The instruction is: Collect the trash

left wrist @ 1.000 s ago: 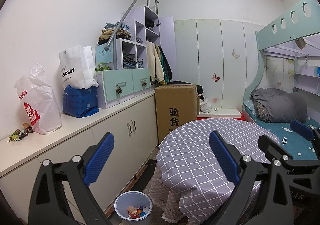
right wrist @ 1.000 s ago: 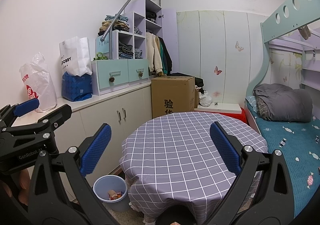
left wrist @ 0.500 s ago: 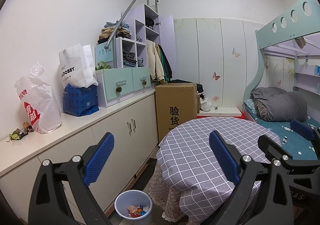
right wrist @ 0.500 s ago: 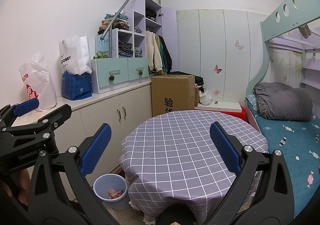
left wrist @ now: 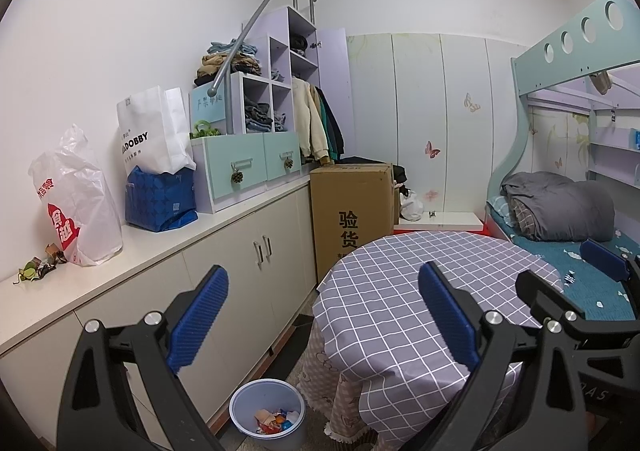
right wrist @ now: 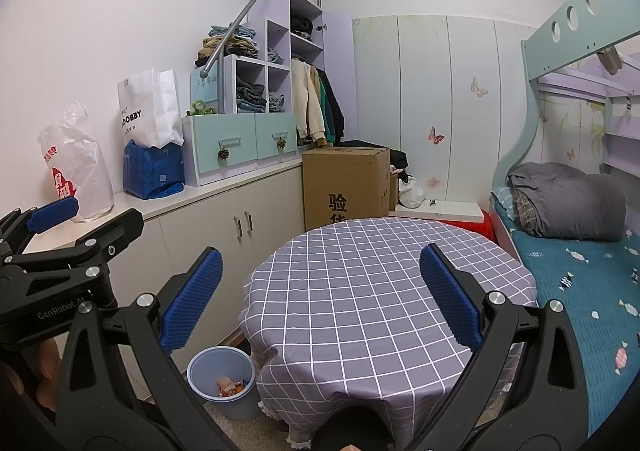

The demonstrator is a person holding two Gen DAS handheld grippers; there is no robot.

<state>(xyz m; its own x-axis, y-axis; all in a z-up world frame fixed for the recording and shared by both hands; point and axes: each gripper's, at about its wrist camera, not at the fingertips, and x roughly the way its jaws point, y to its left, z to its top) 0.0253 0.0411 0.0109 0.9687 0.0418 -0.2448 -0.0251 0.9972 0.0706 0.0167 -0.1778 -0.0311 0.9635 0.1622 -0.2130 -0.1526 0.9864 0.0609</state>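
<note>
A light blue trash bin (left wrist: 267, 416) with colourful wrappers inside stands on the floor between the cabinets and the round table; it also shows in the right wrist view (right wrist: 222, 381). Small crumpled wrappers (left wrist: 40, 269) lie on the white countertop at the far left. My left gripper (left wrist: 322, 315) is open and empty, held above the bin and the table's left edge. My right gripper (right wrist: 320, 297) is open and empty over the table. The left gripper also shows at the left of the right wrist view (right wrist: 52, 215).
A round table with a grey checked cloth (right wrist: 372, 291) fills the middle. White cabinets with a countertop (left wrist: 168, 239) carry a plastic bag (left wrist: 76, 203), a white paper bag (left wrist: 154, 131) and a blue bag. A cardboard box (left wrist: 352, 211) stands behind. A bunk bed (right wrist: 572, 251) is at the right.
Both views have shifted slightly; the table and bin sit a little further right in the right wrist view. Both grippers stay open.
</note>
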